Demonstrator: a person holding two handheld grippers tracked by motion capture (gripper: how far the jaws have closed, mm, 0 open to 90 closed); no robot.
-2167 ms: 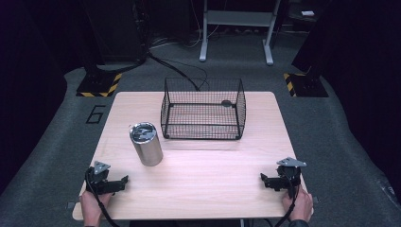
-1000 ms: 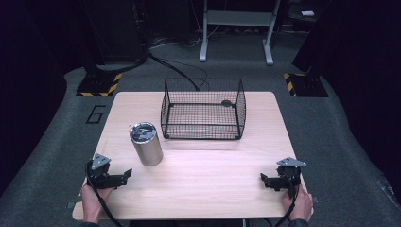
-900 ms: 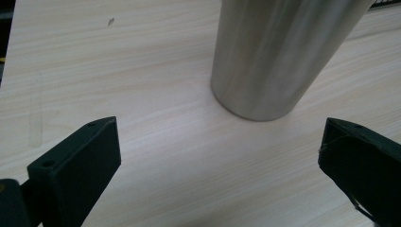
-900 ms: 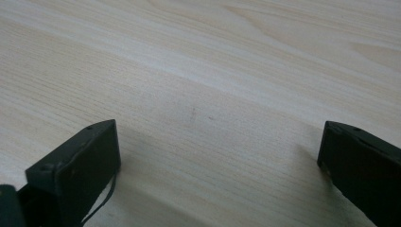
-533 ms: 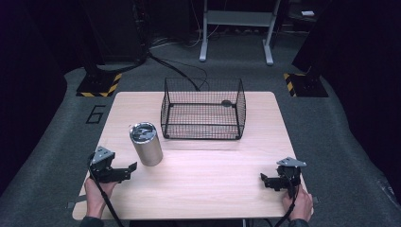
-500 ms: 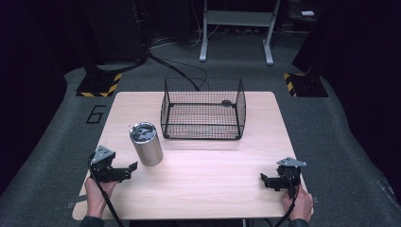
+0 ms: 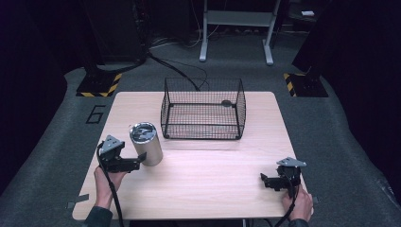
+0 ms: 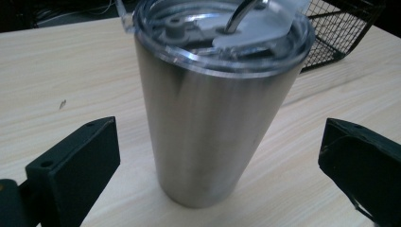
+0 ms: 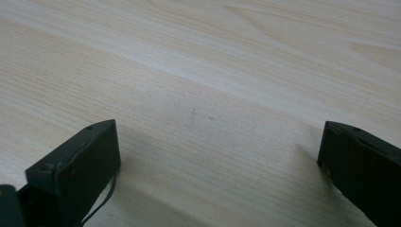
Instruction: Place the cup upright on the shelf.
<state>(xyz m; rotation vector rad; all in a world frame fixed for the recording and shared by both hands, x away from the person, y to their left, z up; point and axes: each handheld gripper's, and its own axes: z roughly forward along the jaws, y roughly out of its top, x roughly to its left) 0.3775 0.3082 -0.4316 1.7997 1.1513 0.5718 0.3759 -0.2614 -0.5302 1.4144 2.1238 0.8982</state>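
A steel tumbler [image 7: 146, 143] with a clear lid stands upright on the left part of the wooden table [image 7: 203, 184]. My left gripper [image 7: 135, 164] is open just in front of it, at its base. In the left gripper view the tumbler [image 8: 213, 113] rises between the two wide-apart jaws, touching neither, and my left gripper [image 8: 222, 170] holds nothing. My right gripper [image 7: 265, 180] rests open near the table's front right corner. In the right gripper view my right gripper [image 9: 220, 165] has only bare wood between its jaws.
A black wire basket [image 7: 203, 109] sits at the back middle of the table, with a small dark object [image 7: 226, 102] inside near its far right corner. Its corner [image 8: 340, 28] lies beyond the tumbler in the left gripper view. Dark floor surrounds the table.
My left gripper has moved forward and to the right, from the table's front left up to the tumbler. The right gripper, tumbler and basket have stayed put.
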